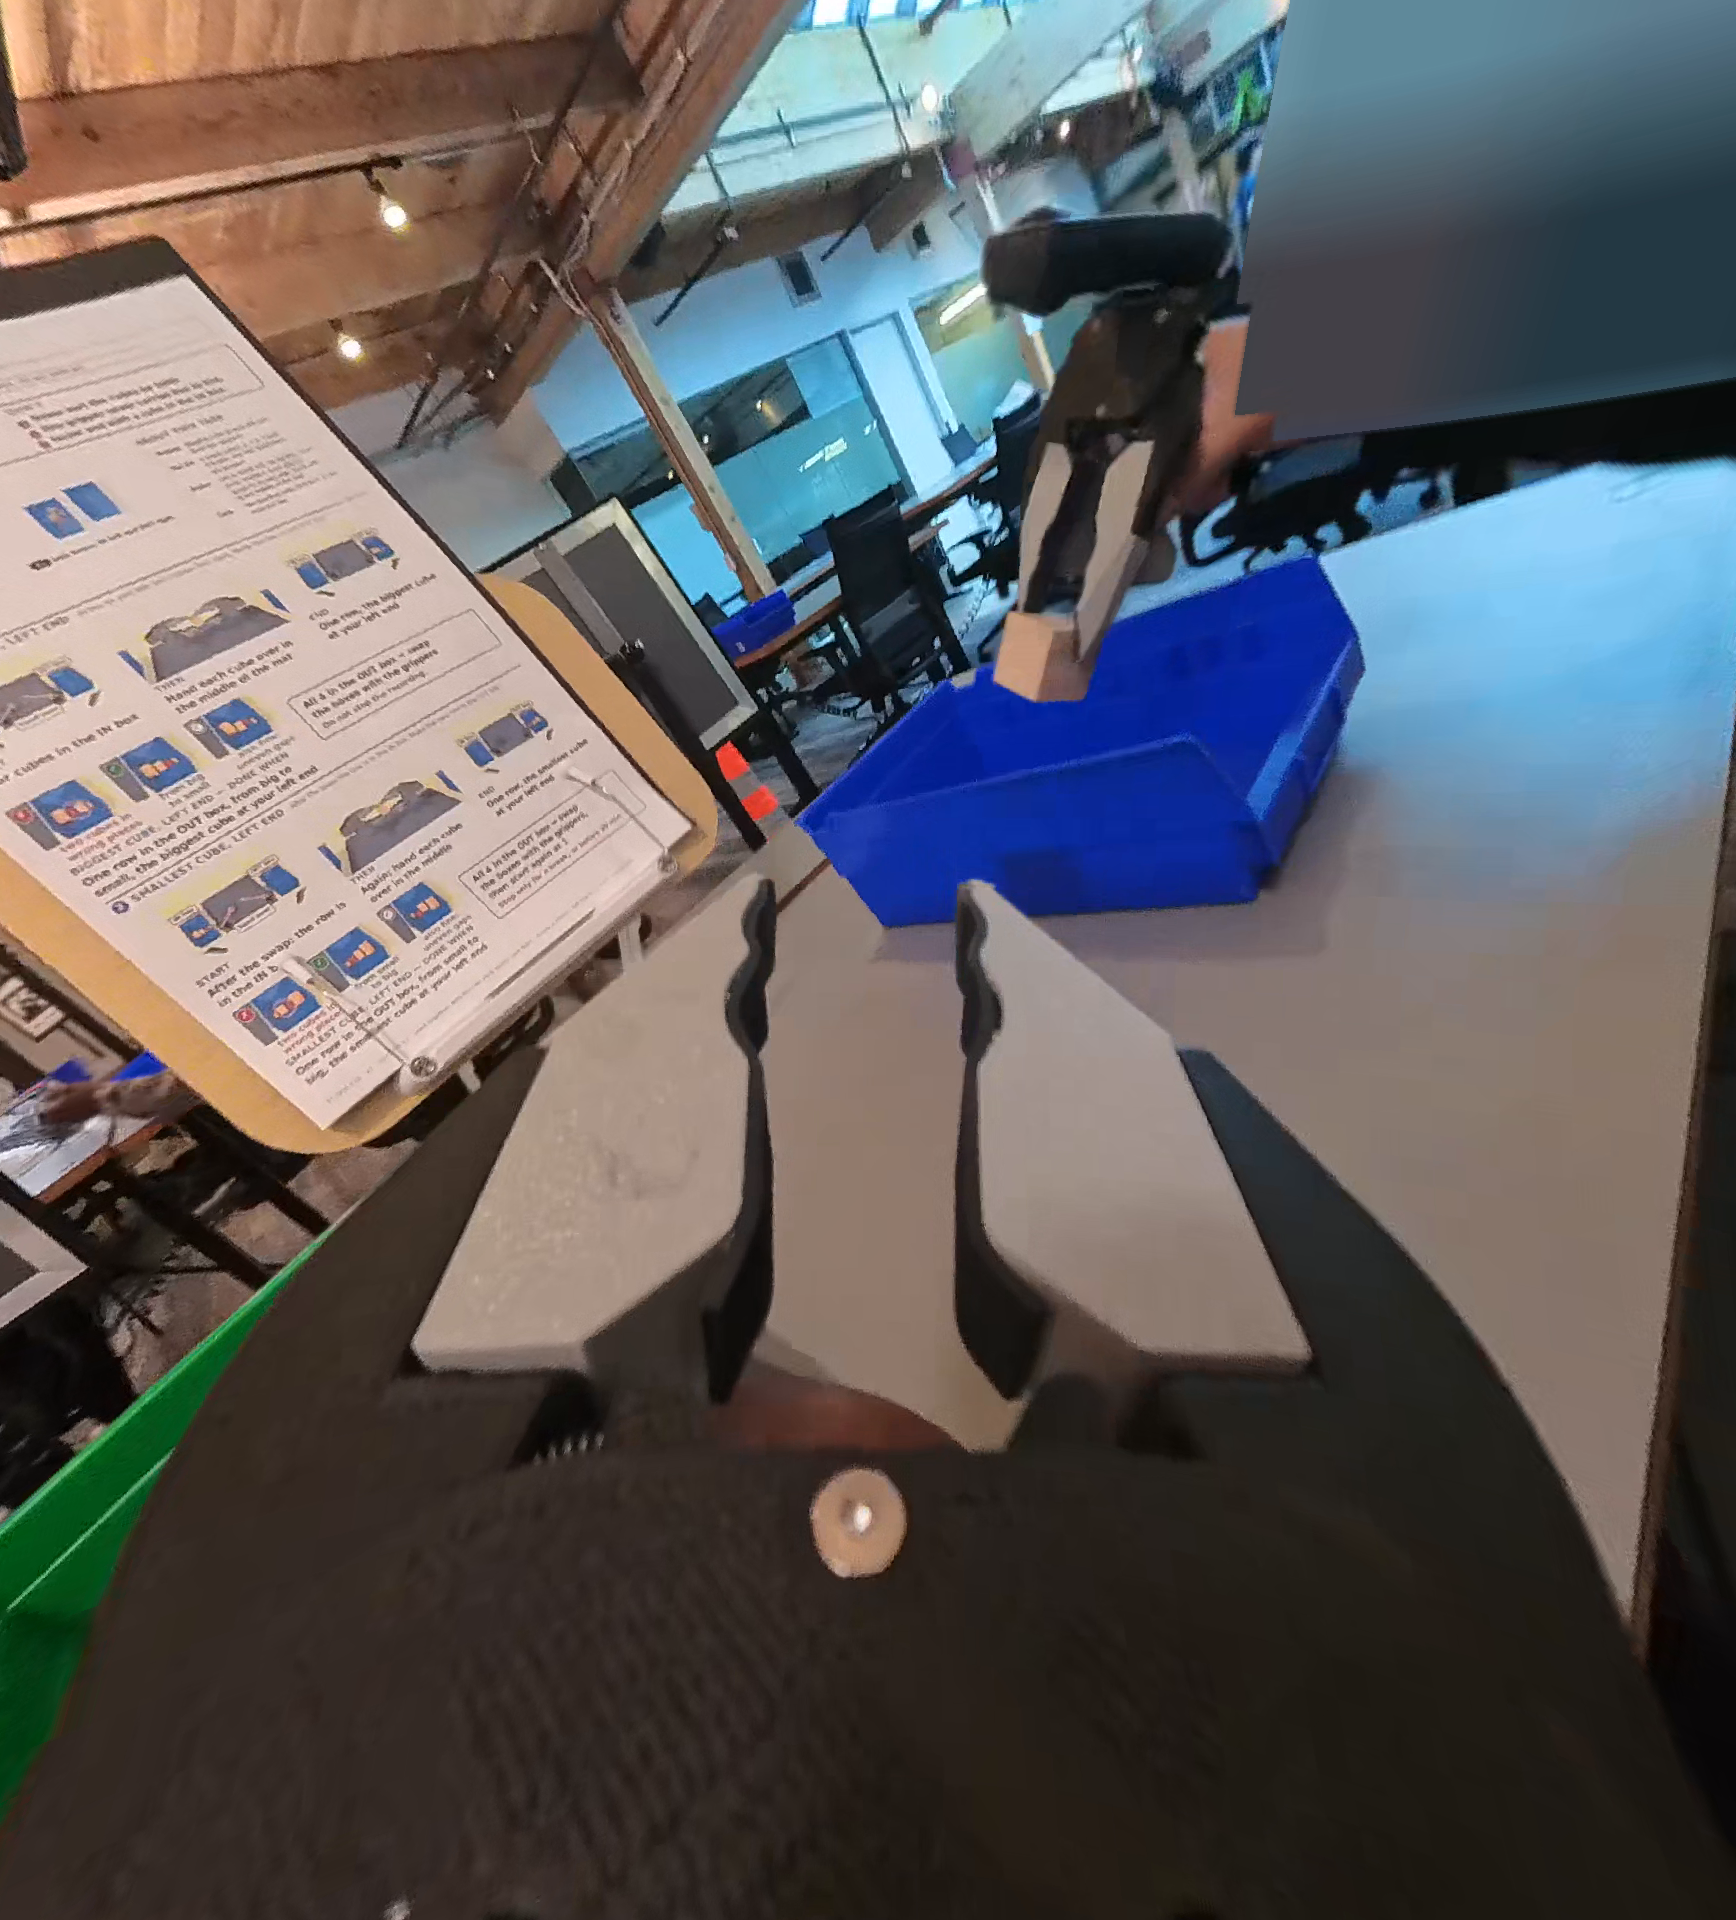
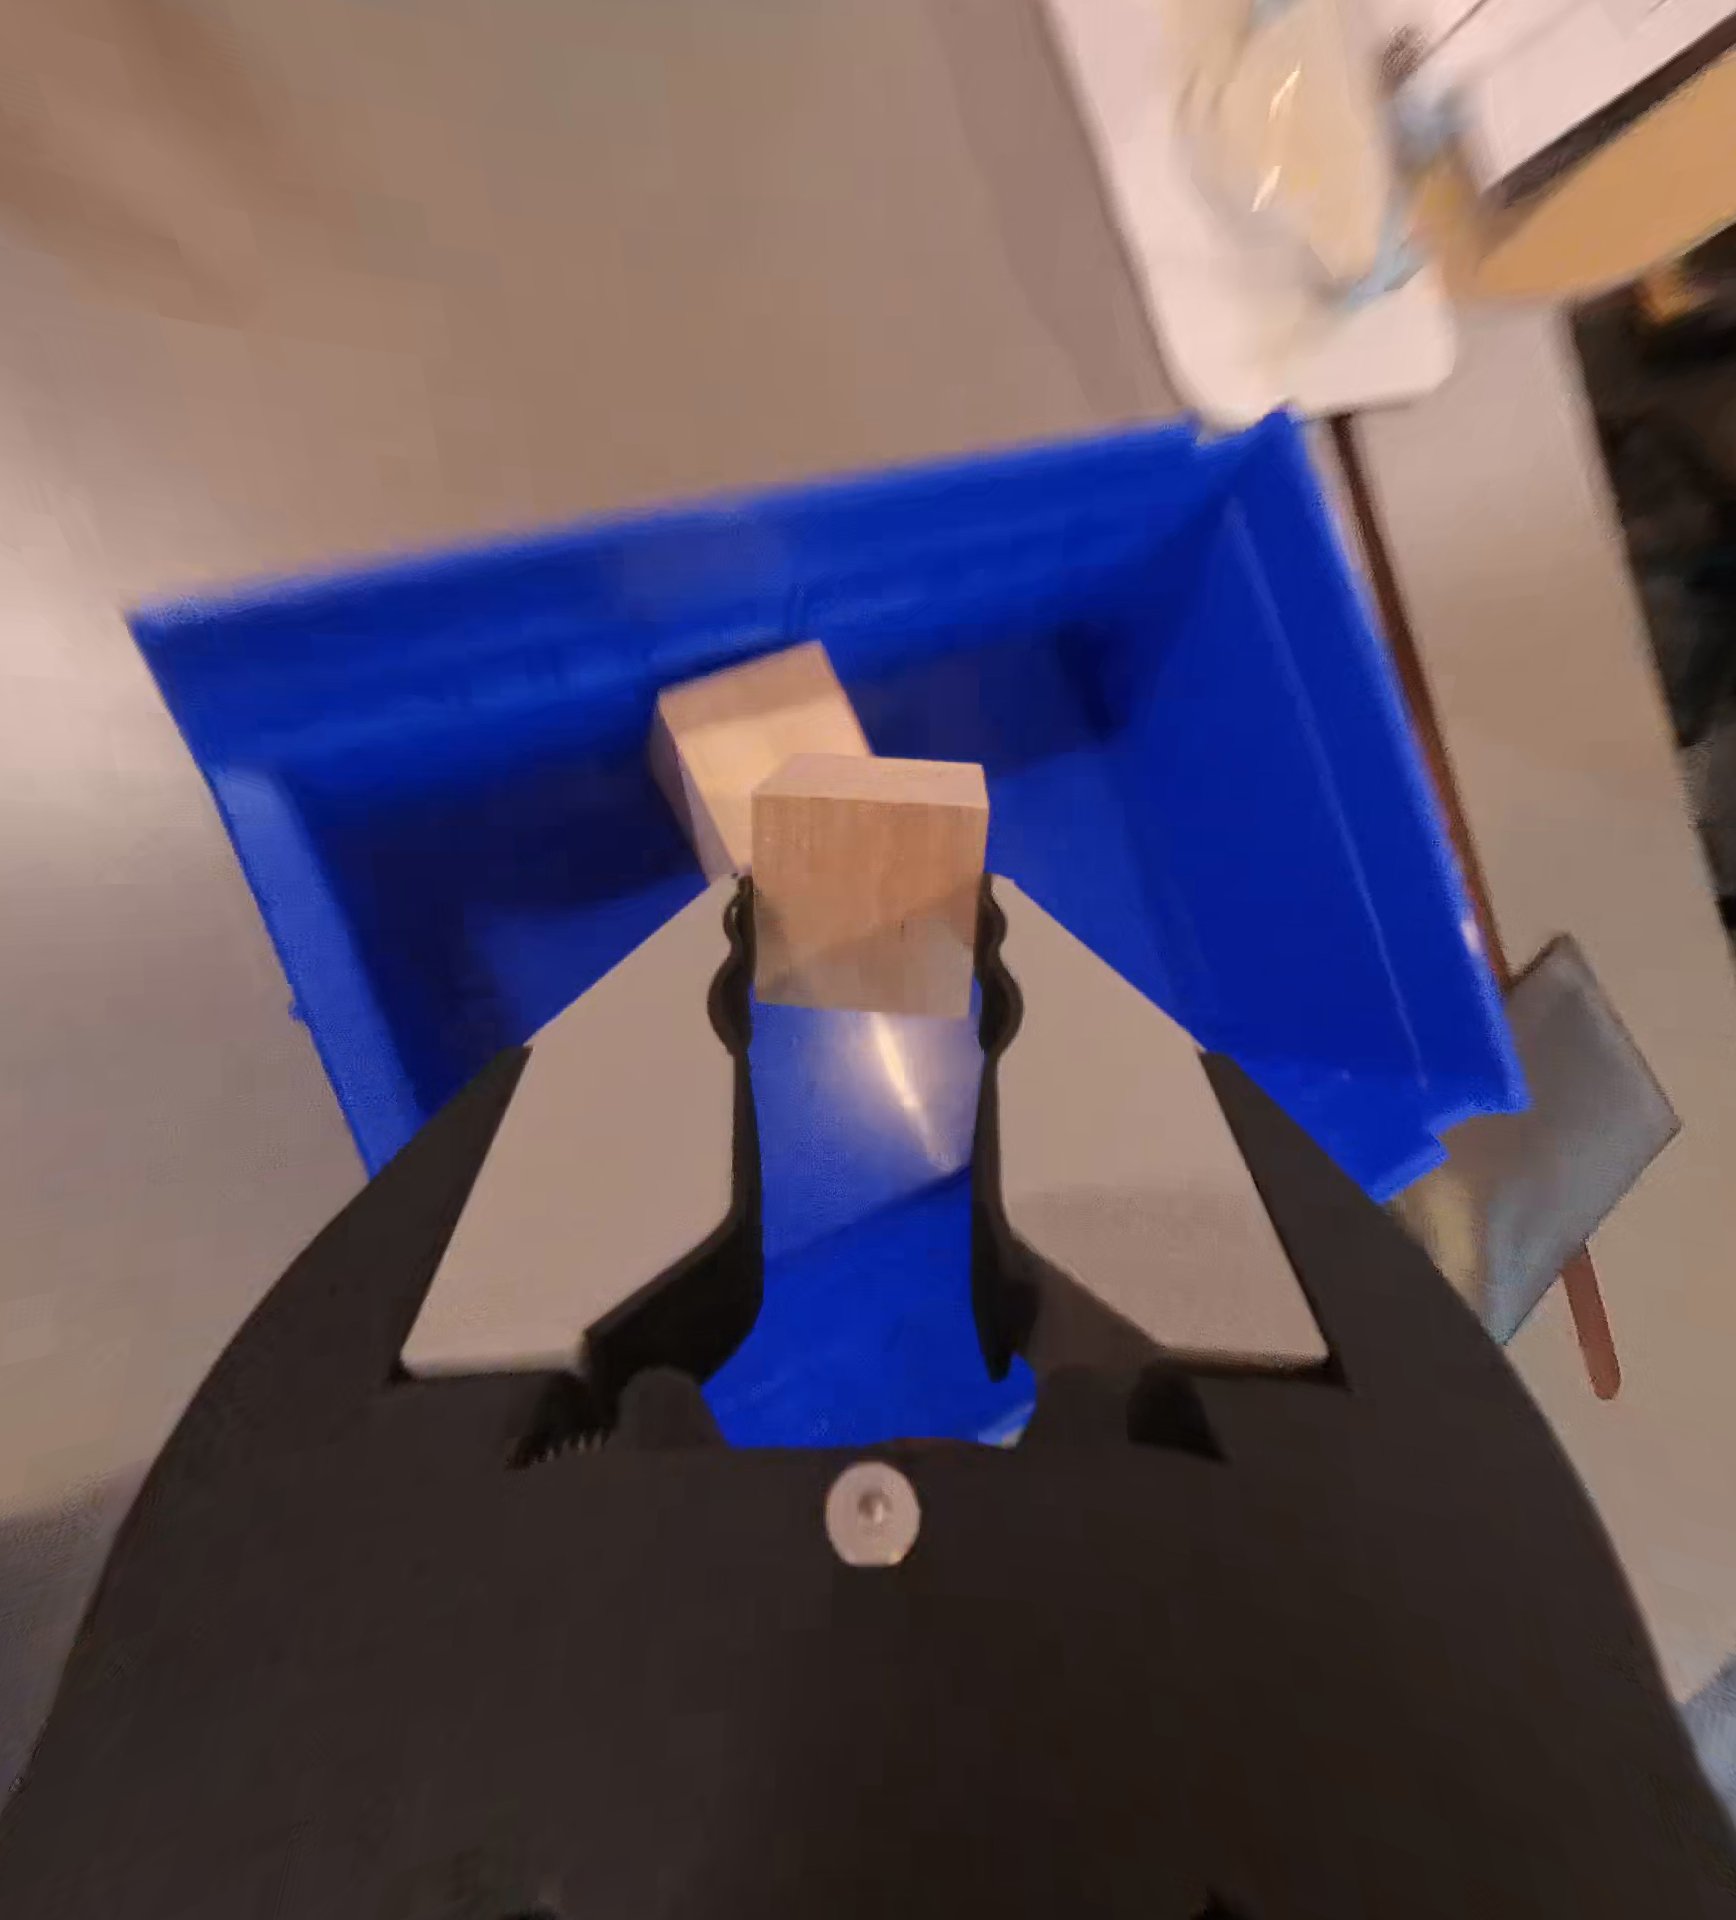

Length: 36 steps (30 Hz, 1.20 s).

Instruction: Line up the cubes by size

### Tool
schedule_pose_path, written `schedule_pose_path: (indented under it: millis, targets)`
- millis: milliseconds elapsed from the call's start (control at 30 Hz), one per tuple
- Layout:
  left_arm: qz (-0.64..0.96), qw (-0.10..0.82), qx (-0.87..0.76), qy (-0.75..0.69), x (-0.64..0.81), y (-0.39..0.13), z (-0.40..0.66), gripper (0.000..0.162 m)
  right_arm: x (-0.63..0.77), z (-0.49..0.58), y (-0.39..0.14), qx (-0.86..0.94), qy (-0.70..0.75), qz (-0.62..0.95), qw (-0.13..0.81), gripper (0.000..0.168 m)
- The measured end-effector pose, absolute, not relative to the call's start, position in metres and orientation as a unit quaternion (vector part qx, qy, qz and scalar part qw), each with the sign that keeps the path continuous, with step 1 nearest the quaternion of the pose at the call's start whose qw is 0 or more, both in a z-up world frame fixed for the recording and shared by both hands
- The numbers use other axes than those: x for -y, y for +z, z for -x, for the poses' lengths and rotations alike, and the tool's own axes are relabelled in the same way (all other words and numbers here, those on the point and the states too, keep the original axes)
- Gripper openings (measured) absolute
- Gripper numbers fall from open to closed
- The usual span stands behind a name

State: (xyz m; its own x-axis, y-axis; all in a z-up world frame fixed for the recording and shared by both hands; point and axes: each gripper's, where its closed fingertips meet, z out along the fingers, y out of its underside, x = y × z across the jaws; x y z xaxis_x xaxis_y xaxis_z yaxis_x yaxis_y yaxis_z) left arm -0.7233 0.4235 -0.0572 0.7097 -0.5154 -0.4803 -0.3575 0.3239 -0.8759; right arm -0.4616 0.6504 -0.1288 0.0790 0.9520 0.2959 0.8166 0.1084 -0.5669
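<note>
My right gripper is shut on a wooden cube and holds it above the blue bin. A second wooden cube lies in the bin just beyond it. In the left wrist view the right gripper hangs over the far end of the blue bin with the wooden cube between its fingers. My left gripper is open and empty, over the grey table short of the bin.
An instruction sheet on a tilted board stands left of the bin. A green bin's edge shows at the lower left. The table's right edge runs along the right. A metal stand foot sits beside the blue bin.
</note>
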Motion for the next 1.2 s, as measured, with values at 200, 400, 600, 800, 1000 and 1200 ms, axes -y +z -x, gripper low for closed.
schedule_pose_path:
  millis: [200, 400, 600, 800, 1000, 1200]
  targets:
    - [0.592, 0.711, -0.38, -0.021, -0.428, -0.066, 0.732, 0.033, -0.66, 0.446, -0.203, 0.756, 0.0, 0.637, 0.147, 0.04]
    - [0.595, 0.715, -0.367, -0.027, -0.431, -0.066, 0.741, 0.033, -0.656, 0.464, -0.225, 0.778, 0.003, 0.615, 0.125, 0.041]
    - [0.593, 0.712, -0.375, -0.02, -0.432, -0.072, 0.745, 0.033, -0.659, 0.465, -0.226, 0.774, 0.017, 0.622, 0.116, 0.041]
    - [0.586, 0.713, -0.384, -0.028, -0.425, -0.068, 0.743, 0.034, -0.652, 0.462, -0.228, 0.764, 0.071, 0.637, 0.073, 0.041]
    - [0.564, 0.72, -0.399, -0.056, -0.412, -0.063, 0.734, 0.034, -0.654, 0.465, -0.231, 0.761, 0.114, 0.639, 0.017, 0.042]
    - [0.559, 0.718, -0.412, -0.058, -0.408, -0.065, 0.73, 0.034, -0.655, 0.465, -0.231, 0.774, 0.094, 0.626, 0.003, 0.044]
